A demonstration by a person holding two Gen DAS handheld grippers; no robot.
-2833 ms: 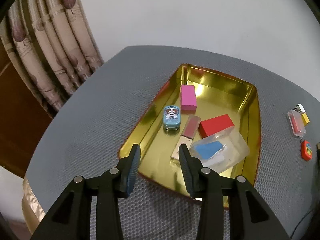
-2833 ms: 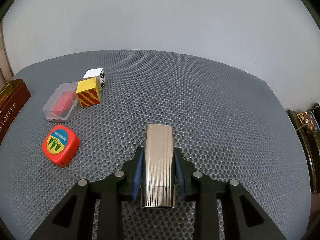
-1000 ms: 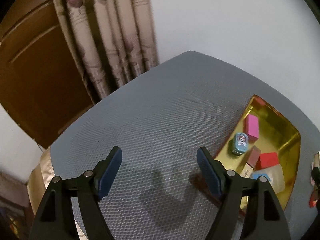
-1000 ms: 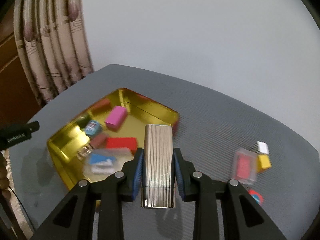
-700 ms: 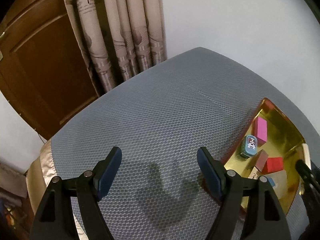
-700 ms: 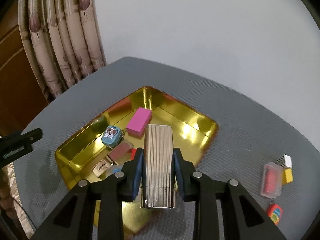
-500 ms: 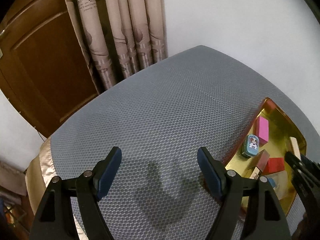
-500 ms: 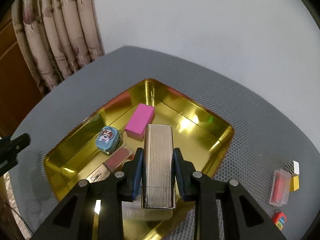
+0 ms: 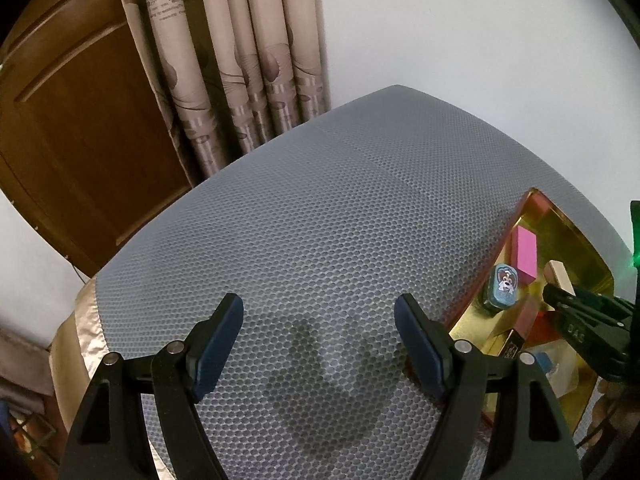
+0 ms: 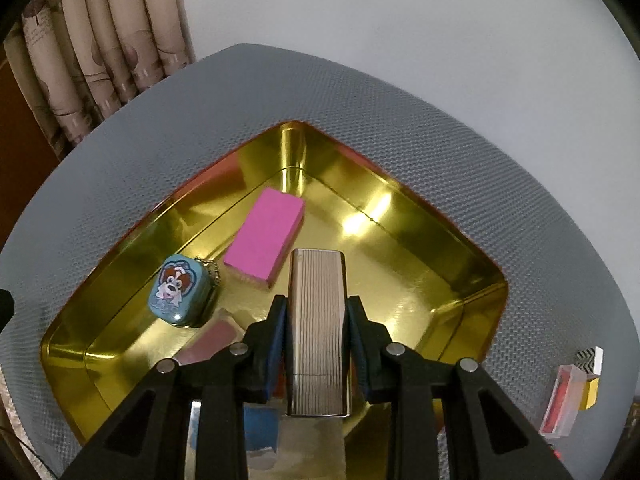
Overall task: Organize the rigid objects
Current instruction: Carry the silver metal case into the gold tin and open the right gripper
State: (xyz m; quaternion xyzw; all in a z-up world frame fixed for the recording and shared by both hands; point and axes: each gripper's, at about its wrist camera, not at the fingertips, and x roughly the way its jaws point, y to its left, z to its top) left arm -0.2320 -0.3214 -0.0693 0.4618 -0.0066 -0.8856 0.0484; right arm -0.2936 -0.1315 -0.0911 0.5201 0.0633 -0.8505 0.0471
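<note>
My right gripper (image 10: 317,318) is shut on a ribbed silver metal case (image 10: 317,312), held low over the gold tray (image 10: 404,216). Inside the tray lie a pink block (image 10: 265,236), a blue tin with a dog picture (image 10: 180,290), a brownish flat piece (image 10: 212,338), and a blue item in clear plastic (image 10: 258,428) partly hidden under the fingers. My left gripper (image 9: 319,342) stands open above the grey mesh surface (image 9: 320,220), left of the tray (image 9: 568,224). The right gripper's black fingers (image 9: 576,312) with the case (image 9: 560,276) show at that view's right edge.
Right of the tray lie a clear box with a red insert (image 10: 562,404), a yellow cube (image 10: 591,392) and a white zigzag cube (image 10: 590,360). Curtains (image 9: 232,52) and a brown door (image 9: 80,128) stand beyond the surface's far-left edge.
My right gripper has carried the silver case leftward and down over the tray, which now fills its view. The left gripper has hardly moved; the right gripper entered its view at the right.
</note>
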